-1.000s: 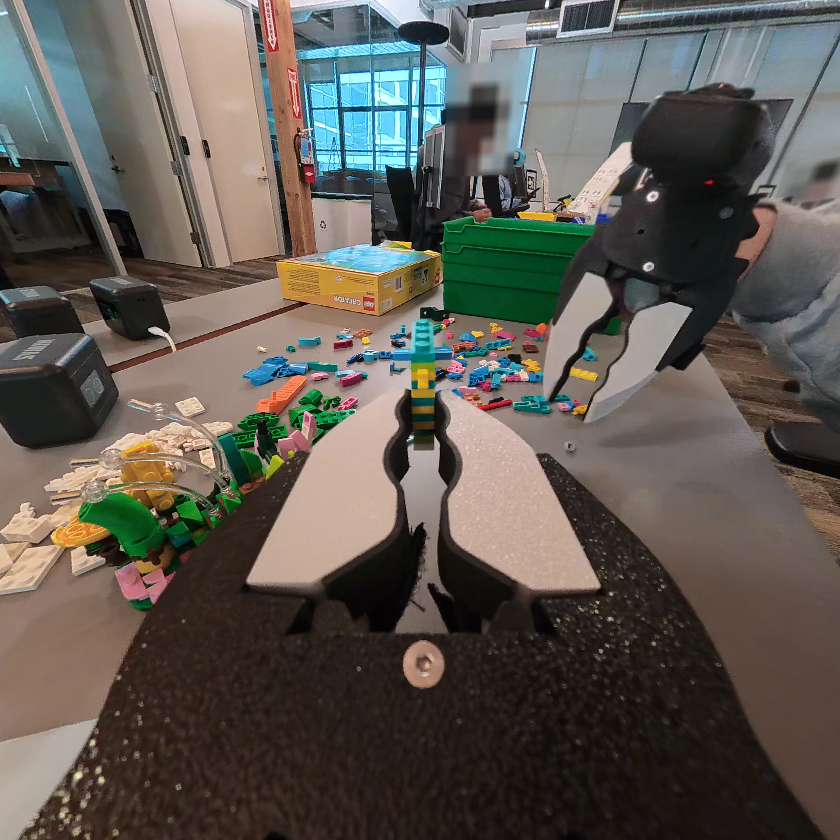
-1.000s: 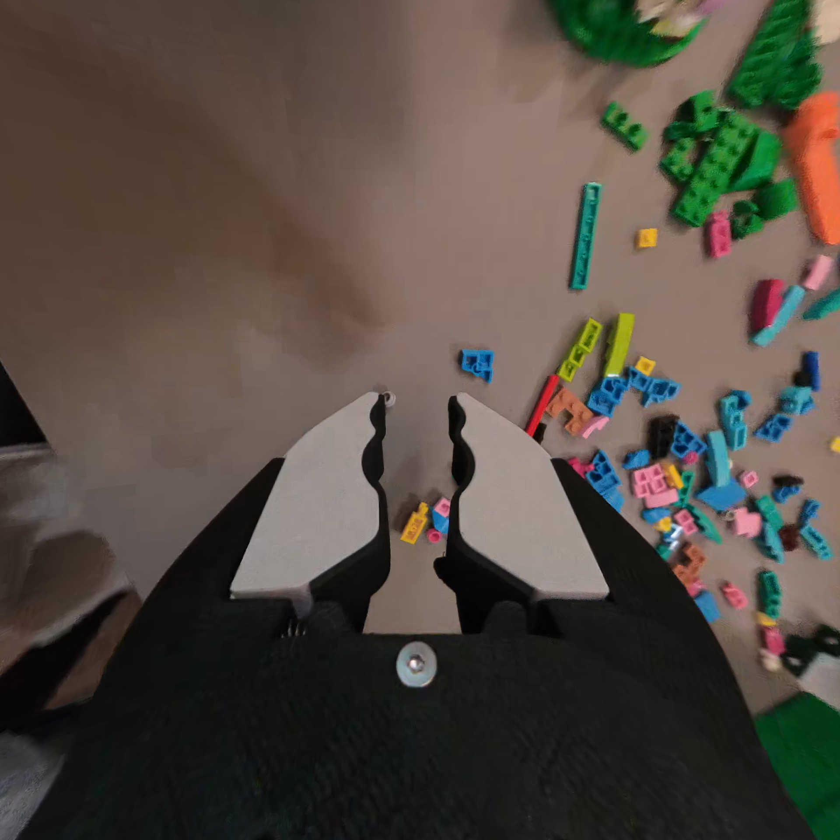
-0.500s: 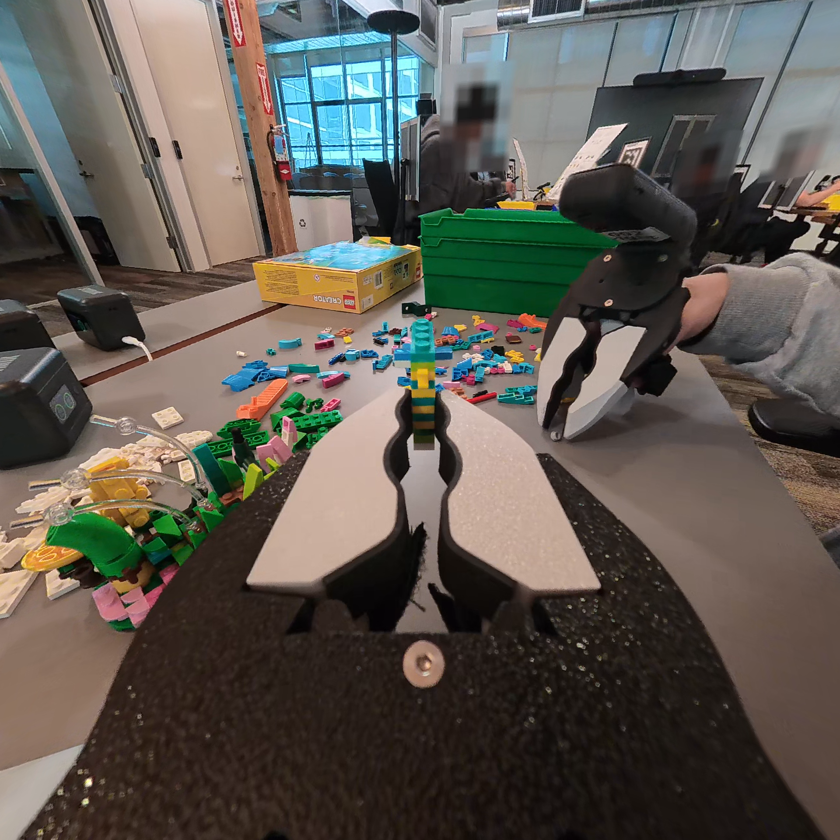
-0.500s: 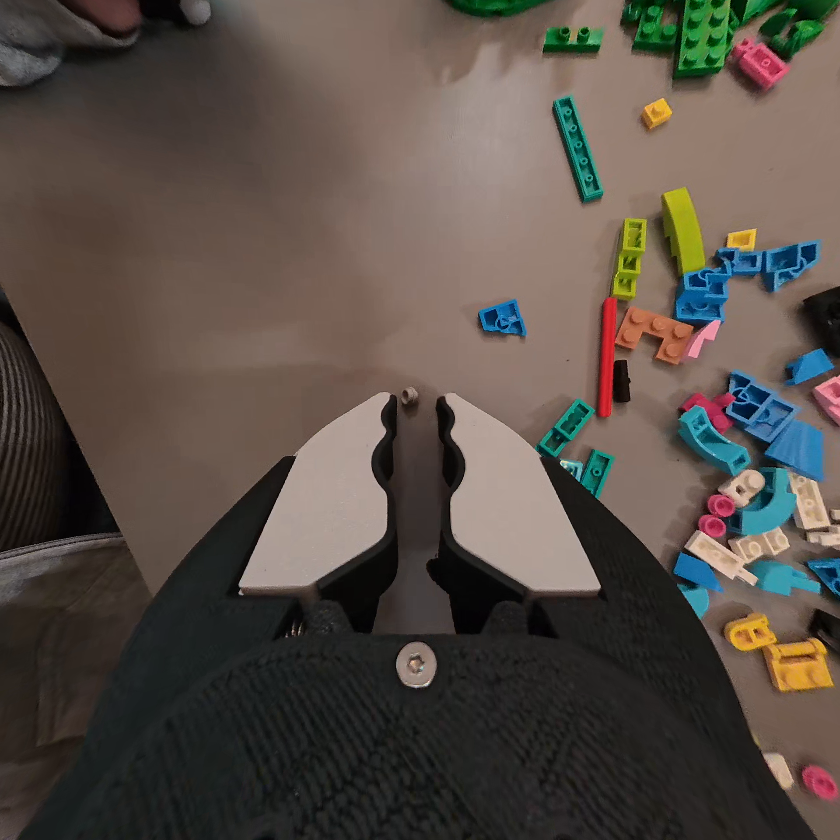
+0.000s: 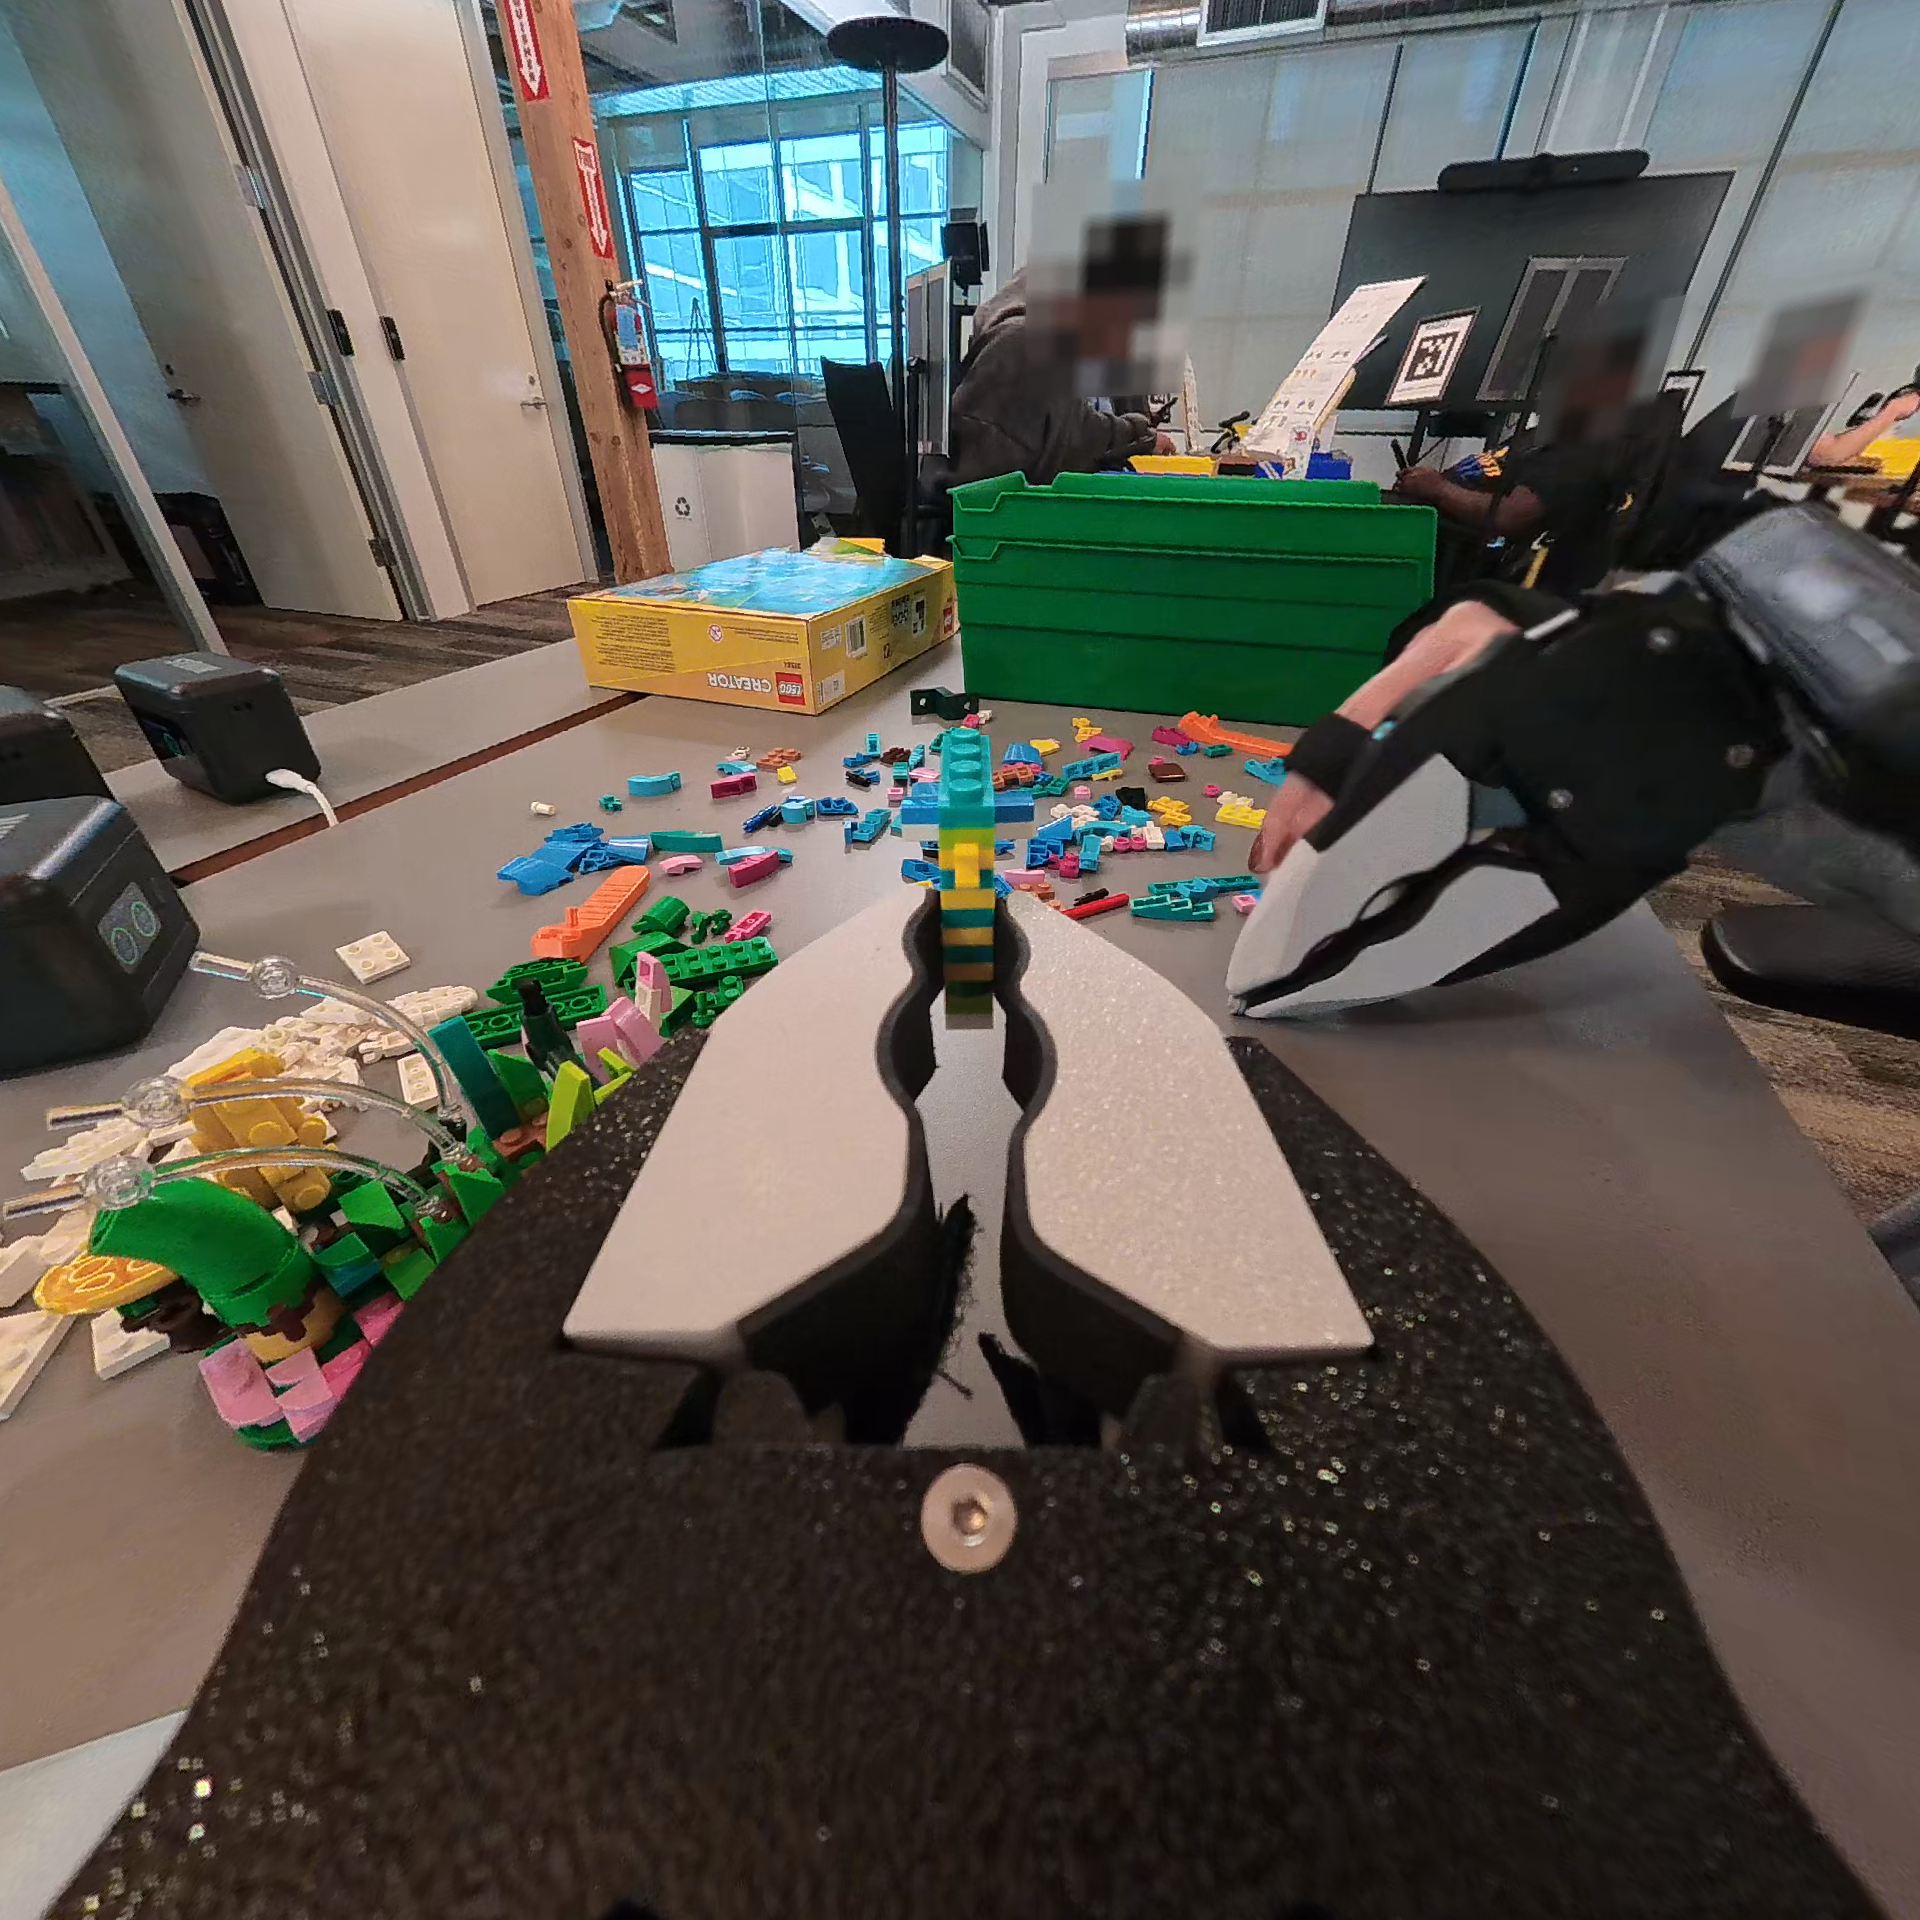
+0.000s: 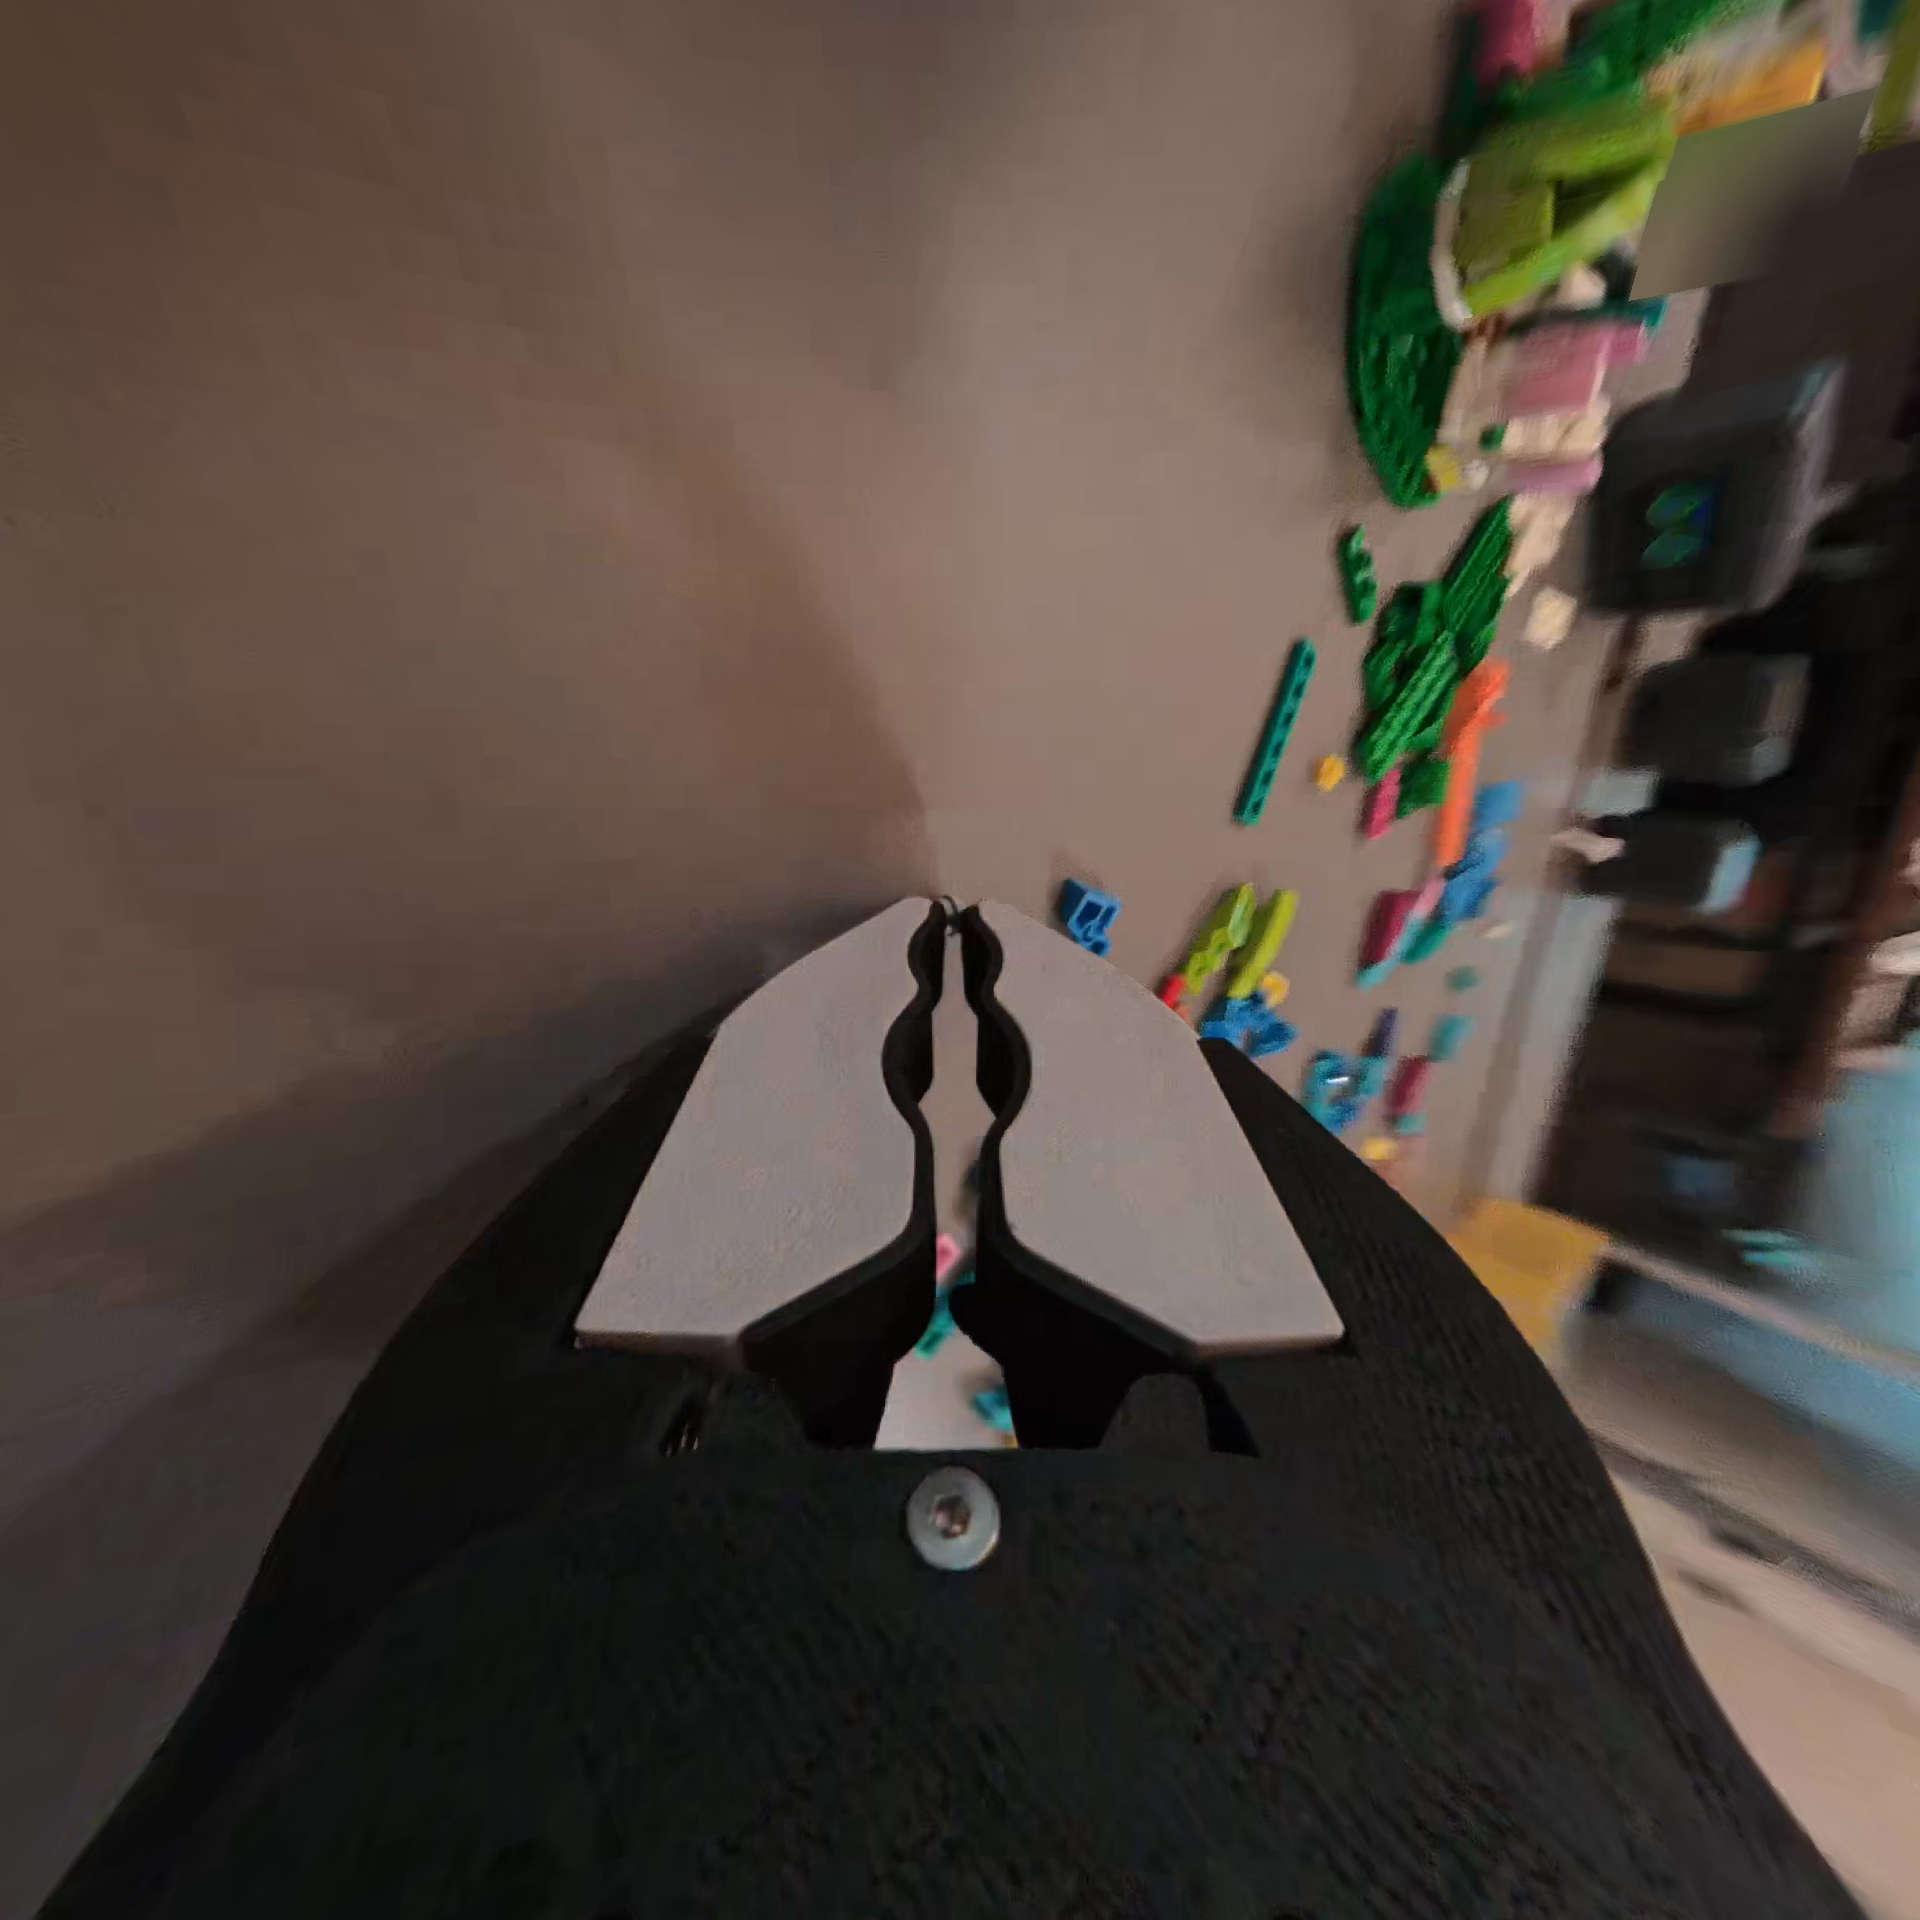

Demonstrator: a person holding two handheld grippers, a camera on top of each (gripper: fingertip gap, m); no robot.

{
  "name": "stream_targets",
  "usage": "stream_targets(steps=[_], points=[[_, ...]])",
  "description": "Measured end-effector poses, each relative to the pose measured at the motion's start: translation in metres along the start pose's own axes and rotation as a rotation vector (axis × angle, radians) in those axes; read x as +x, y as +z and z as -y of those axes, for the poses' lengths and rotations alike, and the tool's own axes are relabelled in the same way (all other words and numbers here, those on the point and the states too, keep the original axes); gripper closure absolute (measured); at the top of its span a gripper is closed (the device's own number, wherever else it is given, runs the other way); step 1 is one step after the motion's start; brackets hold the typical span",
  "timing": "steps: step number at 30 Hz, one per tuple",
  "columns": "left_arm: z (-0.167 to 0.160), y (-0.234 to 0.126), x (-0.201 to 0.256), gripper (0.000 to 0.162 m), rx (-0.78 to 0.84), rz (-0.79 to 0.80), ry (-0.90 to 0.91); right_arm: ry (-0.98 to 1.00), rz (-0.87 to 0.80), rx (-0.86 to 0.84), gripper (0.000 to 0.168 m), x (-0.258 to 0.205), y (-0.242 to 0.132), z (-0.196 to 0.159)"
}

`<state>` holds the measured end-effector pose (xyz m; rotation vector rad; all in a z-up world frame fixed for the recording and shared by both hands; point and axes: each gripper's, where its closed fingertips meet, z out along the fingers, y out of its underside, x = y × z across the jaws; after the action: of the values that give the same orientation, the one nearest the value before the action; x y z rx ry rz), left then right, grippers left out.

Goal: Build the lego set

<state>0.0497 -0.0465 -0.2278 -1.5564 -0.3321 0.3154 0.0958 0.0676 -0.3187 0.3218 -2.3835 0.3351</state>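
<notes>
Where the striped stack sits: the tall stack of lego plates is up off the tabletop, upright, and pinched low down between the tips of the left hand-held gripper.
Left hand-held gripper: it is clamped on the bottom plates of the stack. This leaves the teal brick and blue cross-plate at the top free, most likely so the next part can be pressed on there.
Right hand-held gripper: its fingers are drawn almost together. The left wrist view shows it tilted down with its tips against the tabletop, to the right of the stack and apart from it.
Tiny part: a small speck sits right at the right tips. The low, flat angle suits nipping something so small off a flat surface. Whether it is actually gripped cannot be told, since the right wrist view is blurred.
Person's hand: it wraps the right tool from above, with a finger lying along the finger plate, seemingly to steady it.
Loose pieces: these are spread in colour patches beyond the stack, within reach of either tool.
Part-built model: the green-based build with clear arches stands to the left, well apart, so the stack is probably a sub-assembly meant for it.
Step in hand: fetching a small part to add to the held stack.
Risk: a piece this small could slip from the tips.
</notes>
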Motion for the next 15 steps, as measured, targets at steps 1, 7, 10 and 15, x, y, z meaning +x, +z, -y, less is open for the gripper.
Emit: stream_targets(steps=[1, 7, 10, 15], points=[[-0.0001, 0.0000, 0.0002, 0.154, -0.001, 0.000, 0.002, -0.080, -0.025, -0.023, 0.166, 0.0002, 0.0001, 0.0004], [-0.0003, 0.0004, 0.0012, 0.154, -0.003, -0.002, 0.006, -0.198, -0.023, -0.045, 0.166, -0.0033, -0.0029, 0.0015], [-0.0002, 0.0005, 0.0016, 0.154, -0.003, -0.004, 0.006, -0.192, 0.001, -0.042, 0.164, -0.0048, -0.0052, 0.0001], [-0.0003, 0.0007, 0.0021, 0.154, -0.004, -0.006, 0.006, -0.168, 0.054, -0.026, 0.162, -0.0088, -0.0095, -0.0004]])
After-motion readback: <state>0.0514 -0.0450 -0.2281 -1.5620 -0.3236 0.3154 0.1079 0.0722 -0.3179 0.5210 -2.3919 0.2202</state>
